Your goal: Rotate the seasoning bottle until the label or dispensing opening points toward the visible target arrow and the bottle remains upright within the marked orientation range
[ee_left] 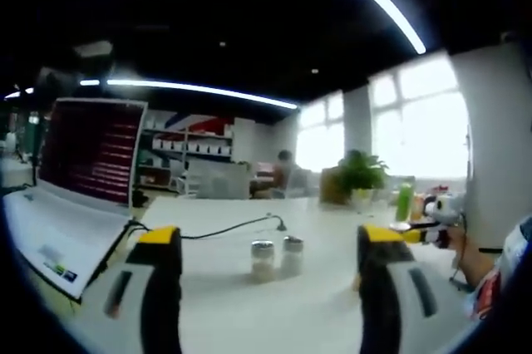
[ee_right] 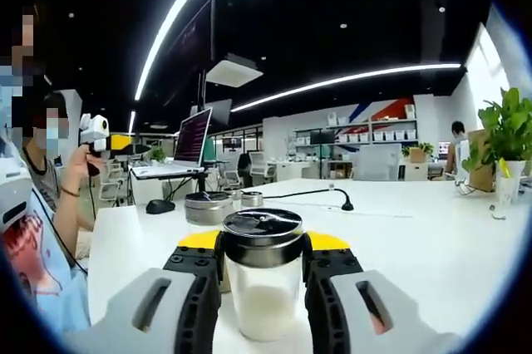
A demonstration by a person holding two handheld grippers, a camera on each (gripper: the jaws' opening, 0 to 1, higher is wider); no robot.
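The right gripper (ee_right: 263, 287) clamps the bottle (ee_right: 263, 275) between its jaws at the glass body, low enough, I think, to keep it upright while turning. The bottle stands on the table (ee_right: 416, 229), clear glass, white powder inside, dark metal lid. No arrow is visible. The left gripper (ee_left: 270, 287) is open and empty; two small jars (ee_left: 276, 258) stand ahead, between its jaws.
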